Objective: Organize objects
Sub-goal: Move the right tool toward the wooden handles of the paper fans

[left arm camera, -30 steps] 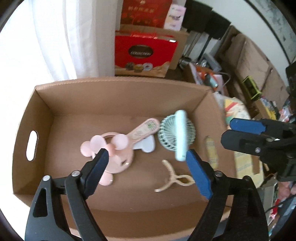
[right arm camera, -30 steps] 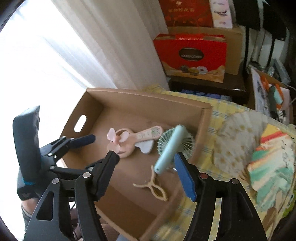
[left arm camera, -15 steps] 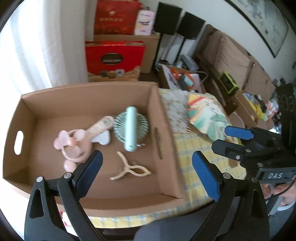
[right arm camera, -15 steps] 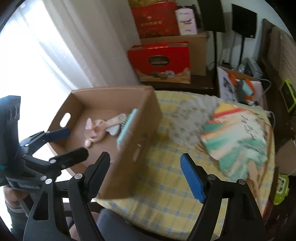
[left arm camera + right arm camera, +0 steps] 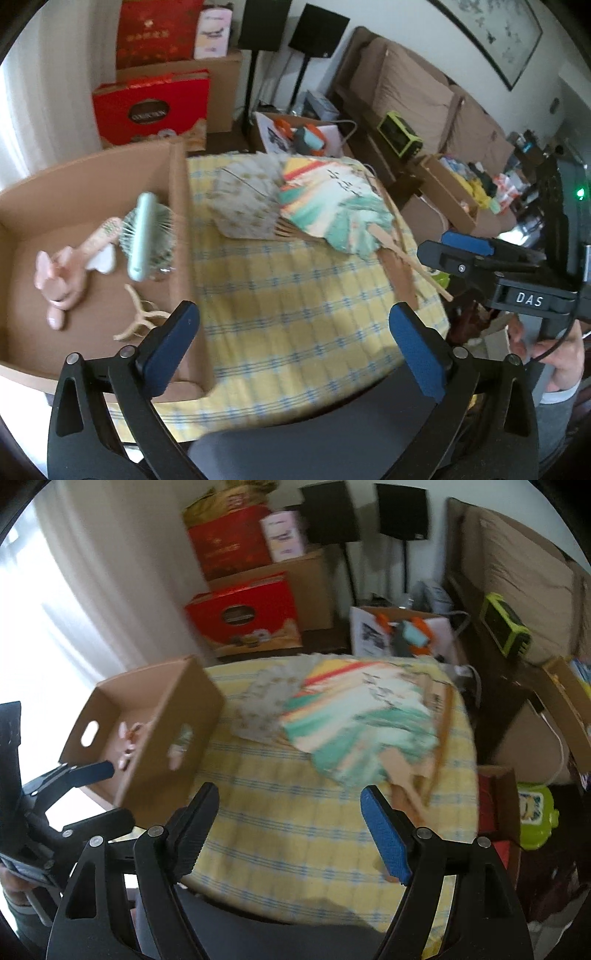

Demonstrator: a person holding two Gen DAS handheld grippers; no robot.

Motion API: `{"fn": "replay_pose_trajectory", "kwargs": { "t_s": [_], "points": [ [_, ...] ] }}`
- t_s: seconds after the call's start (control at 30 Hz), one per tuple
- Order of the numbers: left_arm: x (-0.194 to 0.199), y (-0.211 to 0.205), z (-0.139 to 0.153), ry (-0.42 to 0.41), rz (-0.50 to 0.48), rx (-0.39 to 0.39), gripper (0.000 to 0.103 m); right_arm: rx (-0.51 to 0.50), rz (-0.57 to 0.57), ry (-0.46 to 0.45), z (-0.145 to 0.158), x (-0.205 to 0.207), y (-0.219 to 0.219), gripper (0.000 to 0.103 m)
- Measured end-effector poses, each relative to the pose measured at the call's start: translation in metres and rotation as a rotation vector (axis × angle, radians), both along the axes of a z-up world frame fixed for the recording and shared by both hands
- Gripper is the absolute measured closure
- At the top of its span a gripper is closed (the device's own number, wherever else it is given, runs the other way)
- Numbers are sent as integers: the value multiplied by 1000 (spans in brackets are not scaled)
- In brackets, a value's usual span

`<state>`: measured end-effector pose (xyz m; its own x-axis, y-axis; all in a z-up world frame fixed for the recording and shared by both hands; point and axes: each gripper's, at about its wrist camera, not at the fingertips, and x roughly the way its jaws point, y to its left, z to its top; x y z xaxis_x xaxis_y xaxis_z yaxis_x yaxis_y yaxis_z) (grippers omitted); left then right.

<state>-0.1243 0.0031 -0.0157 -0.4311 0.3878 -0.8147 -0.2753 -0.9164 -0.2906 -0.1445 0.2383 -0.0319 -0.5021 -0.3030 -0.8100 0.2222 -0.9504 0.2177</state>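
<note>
Both tools, the left tool (image 5: 293, 341) and right tool (image 5: 290, 825), are hanging open and empty beside the cardboard box (image 5: 179, 206), so aiming squarely at the colourful fan's (image 5: 332, 206) handle before closing seems wise.

My left gripper (image 5: 293, 345) is a black plastic frame with triangular cutouts, silver screws at the joints and blue ribbed pads (image 5: 415, 350). My right gripper (image 5: 288, 825) matches it; from the left camera its body reads "DAS", with a green light and a black cable. A grey sleeve (image 5: 557, 413) with a white cuff covers my right wrist.
</note>
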Motion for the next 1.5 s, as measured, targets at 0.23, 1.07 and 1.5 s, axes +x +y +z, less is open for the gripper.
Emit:
{"fn": "replay_pose_trajectory", "kwargs": {
  "t_s": [0.23,1.07,1.5],
  "points": [
    [-2,27,-22,-43,-10,8,0,44,-89,3,-18,10,42,23],
    [-13,91,-76,-175,-50,90,0,80,-160,-43,-71,23,112,27],
    [-43,123,-105,-271,2,203,0,66,-105,-112,-103,20,116,67]
  ]
}}
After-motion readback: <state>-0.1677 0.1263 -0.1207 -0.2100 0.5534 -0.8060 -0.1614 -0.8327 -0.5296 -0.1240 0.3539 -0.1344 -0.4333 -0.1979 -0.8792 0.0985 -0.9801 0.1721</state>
